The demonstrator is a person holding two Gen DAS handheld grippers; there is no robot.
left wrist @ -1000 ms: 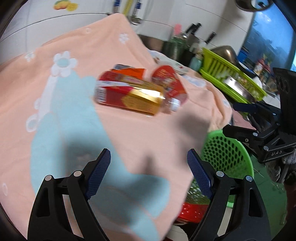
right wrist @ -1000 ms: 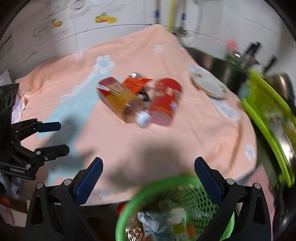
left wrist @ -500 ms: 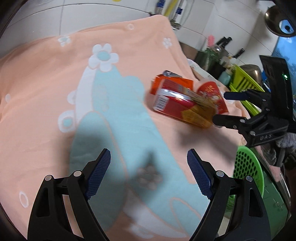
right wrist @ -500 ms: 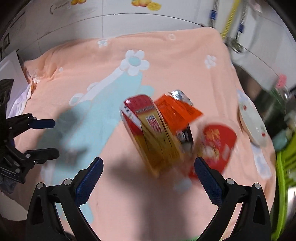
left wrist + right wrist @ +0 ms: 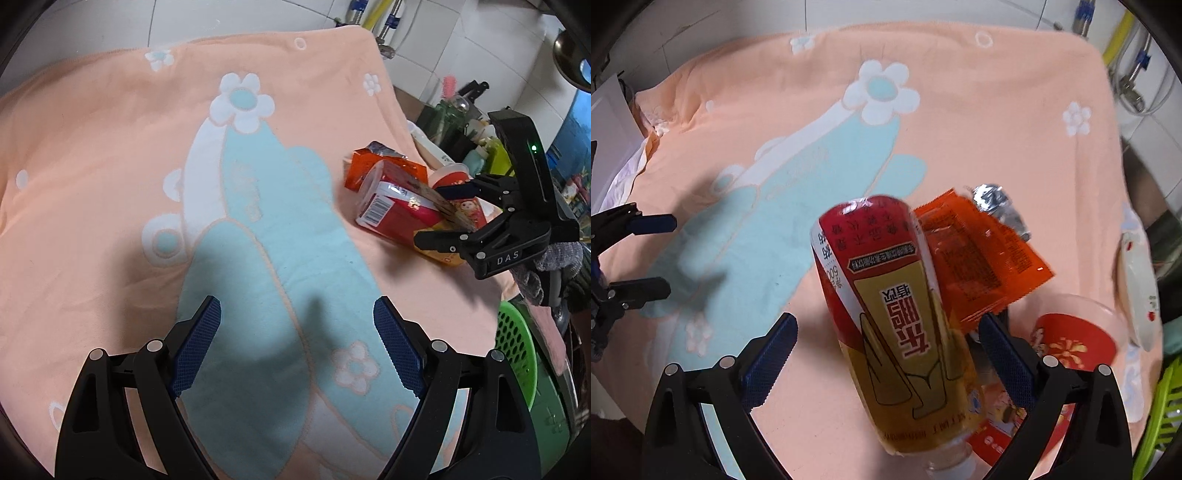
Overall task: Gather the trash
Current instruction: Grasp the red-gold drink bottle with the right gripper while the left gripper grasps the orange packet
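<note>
A red and yellow drink bottle [image 5: 897,314] lies on the peach cloth [image 5: 979,122], with an orange wrapper [image 5: 979,266] and a red cup [image 5: 1071,343] beside it. My right gripper [image 5: 886,339] is open with its fingers on either side of the bottle, not closed on it. The left wrist view shows the same bottle [image 5: 399,214] with the right gripper [image 5: 439,214] around it. My left gripper [image 5: 297,343] is open and empty over the blue pattern on the cloth.
A green mesh basket [image 5: 517,354] sits below the cloth's right edge. A white plate [image 5: 1137,280] lies at the right of the trash. A lime dish rack [image 5: 1160,417] and kitchen bottles [image 5: 454,114] stand further right. Tiled wall and pipes [image 5: 376,18] are behind.
My right gripper has moved in from above the basket to the bottle, and now straddles it. My left gripper has drifted left and back, away from the basket.
</note>
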